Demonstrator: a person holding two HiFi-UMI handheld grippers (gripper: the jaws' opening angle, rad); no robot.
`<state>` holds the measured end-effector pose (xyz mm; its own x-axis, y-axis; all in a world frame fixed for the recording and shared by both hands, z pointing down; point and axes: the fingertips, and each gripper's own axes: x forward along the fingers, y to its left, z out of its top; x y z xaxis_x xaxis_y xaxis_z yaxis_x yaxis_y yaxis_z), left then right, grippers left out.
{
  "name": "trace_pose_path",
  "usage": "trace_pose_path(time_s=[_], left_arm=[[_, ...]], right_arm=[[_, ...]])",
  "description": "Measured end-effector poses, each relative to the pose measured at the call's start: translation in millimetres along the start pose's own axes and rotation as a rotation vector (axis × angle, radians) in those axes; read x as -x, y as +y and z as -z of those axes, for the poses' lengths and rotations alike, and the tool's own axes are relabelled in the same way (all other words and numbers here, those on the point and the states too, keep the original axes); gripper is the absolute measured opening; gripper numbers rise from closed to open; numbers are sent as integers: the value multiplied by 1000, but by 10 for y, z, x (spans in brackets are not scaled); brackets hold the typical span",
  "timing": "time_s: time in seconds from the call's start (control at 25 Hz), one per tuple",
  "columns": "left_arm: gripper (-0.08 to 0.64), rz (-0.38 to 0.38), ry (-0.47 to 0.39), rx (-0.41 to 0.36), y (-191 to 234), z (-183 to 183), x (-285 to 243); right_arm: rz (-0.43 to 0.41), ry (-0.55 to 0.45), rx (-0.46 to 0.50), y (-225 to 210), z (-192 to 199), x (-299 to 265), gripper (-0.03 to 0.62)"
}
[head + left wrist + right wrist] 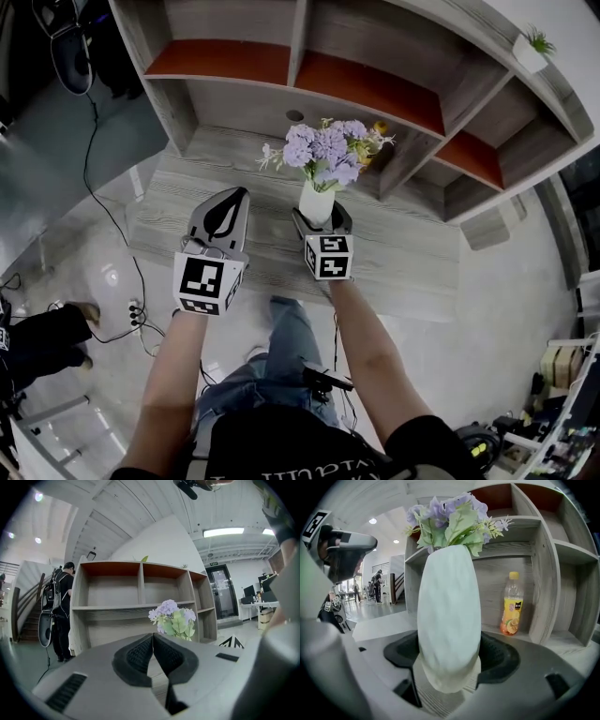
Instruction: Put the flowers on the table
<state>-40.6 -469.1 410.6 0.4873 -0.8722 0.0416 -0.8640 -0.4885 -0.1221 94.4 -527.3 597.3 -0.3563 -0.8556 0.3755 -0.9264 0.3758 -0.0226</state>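
Your right gripper [450, 660] grips the white vase [449, 611] low on its body, one pad on each side, so the flowers [328, 150] stand upright above the jaws; the low hold probably spares the stems and lets the base meet the wood first. The vase is over the grey wooden table [403, 253], in front of the shelves [356, 89]; whether its base touches the top I cannot tell. Your left gripper [230, 206] is closed on nothing; it hangs near the vase on its left, likely parked out of the way. A yellow bottle [512, 604] stands in a shelf bay behind the vase, apart from it.
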Motion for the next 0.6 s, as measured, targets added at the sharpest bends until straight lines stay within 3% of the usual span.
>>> trace_pose_path(time_s=[0.6], left_arm=[[9,1,56,-23,-9,208,-54]], right_arm=[[-5,-9,23,-27,93,-253,383]])
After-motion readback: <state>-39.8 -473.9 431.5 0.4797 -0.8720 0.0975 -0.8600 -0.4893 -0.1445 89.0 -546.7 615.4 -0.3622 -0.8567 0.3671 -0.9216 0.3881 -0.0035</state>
